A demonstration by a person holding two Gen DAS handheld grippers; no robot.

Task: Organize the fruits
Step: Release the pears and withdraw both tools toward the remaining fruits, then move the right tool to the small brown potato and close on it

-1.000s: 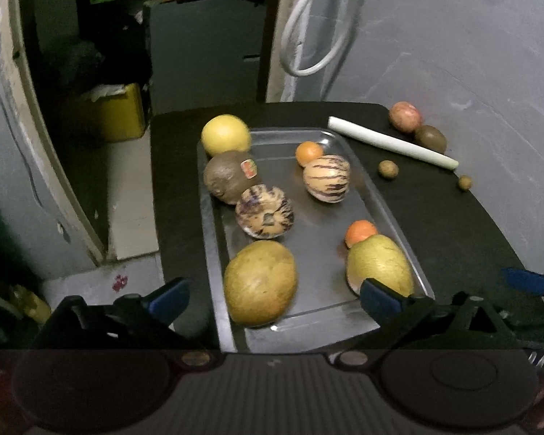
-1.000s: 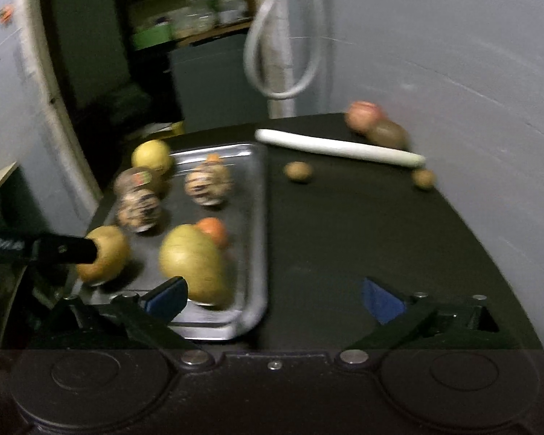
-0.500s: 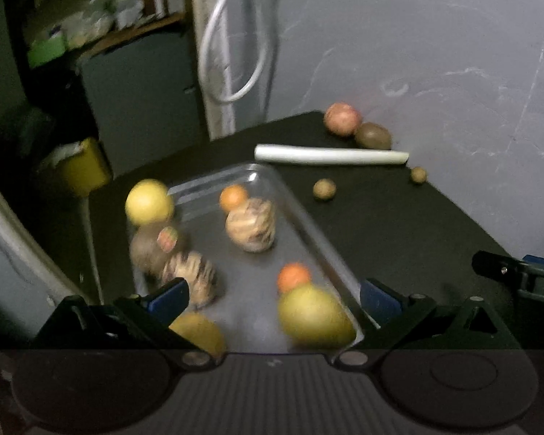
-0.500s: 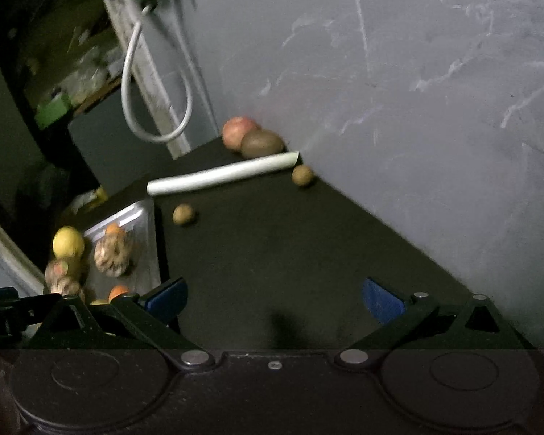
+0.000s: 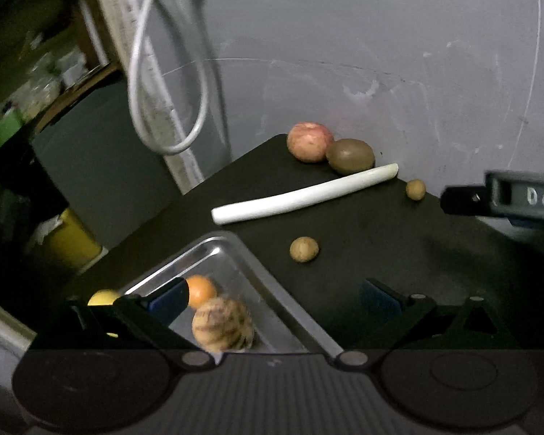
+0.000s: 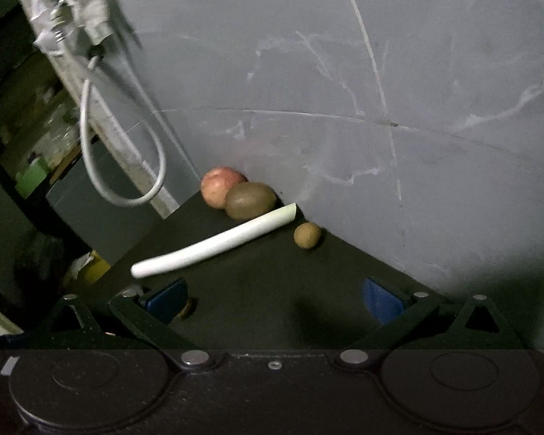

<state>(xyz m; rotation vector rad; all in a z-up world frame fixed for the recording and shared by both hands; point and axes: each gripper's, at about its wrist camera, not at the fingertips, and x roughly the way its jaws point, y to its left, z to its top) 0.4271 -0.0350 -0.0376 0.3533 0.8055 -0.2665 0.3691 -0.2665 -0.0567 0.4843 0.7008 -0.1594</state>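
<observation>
- Left claw [image 5: 272,301]: spread wide with nothing between its blue pads; it hangs over the near corner of the metal tray [image 5: 268,290] and the dark bench [image 5: 380,239].
- Right claw [image 6: 275,299]: also spread wide and holding nothing, above bare bench [image 6: 264,290] close to the grey wall [image 6: 380,90]. In the left wrist view part of it juts in from the right edge [image 5: 504,199], above the bench.
- Nearest in the left wrist view, inside the tray: a striped melon-like fruit [image 5: 223,328], blurred, with a small orange fruit [image 5: 199,290] just behind it, partly hidden by the left pad.
- A yellow fruit [image 5: 103,296] shows past the left finger; whether it sits in the tray cannot be told.
- On the bench beside the tray, apart from it, lies a small brown round fruit [image 5: 304,249].
- In the right wrist view a small brownish thing [image 6: 186,307] peeks out beside the left pad, too hidden to name.
- Further back a long white stalk [image 5: 304,194] [image 6: 214,243] lies slantwise across the bench.
- Beyond its far end, near the wall, sits another small brown fruit [image 5: 415,189] [image 6: 307,234].
- At the back corner of the bench a kiwi [image 5: 350,156] [image 6: 250,200] touches the stalk's far end, and a reddish apple [image 5: 309,141] [image 6: 219,185] sits right against the kiwi.
- Behind the bench, a white cable loop [image 5: 163,108] [image 6: 119,166] hangs down a pale post, with dim shelves to the left.
</observation>
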